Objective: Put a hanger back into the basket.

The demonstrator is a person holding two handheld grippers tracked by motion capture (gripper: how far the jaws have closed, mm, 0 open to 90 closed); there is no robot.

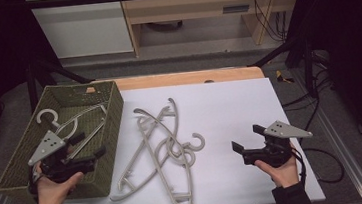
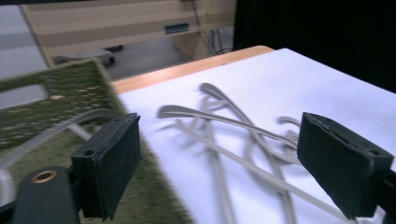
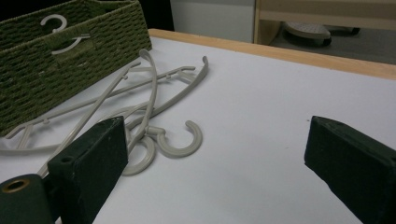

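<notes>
While both tongs [image 1: 88, 145] [image 1: 246, 137] gape empty, tangled hangers [image 1: 165, 143] lie between them, beside the green basket [image 1: 113, 121] holding another hanger [image 1: 70, 123].

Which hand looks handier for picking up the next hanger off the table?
Probably the left. The left gripper hangs open over the basket edge, right beside the pile of hangers. The right gripper, also open, sits farther off across bare table.

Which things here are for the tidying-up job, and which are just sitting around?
For the job:
- hangers on the table
- hanger in the basket
- green basket
- left gripper, open
- right gripper, open

Just around:
- wooden furniture
- cables on the floor
</notes>
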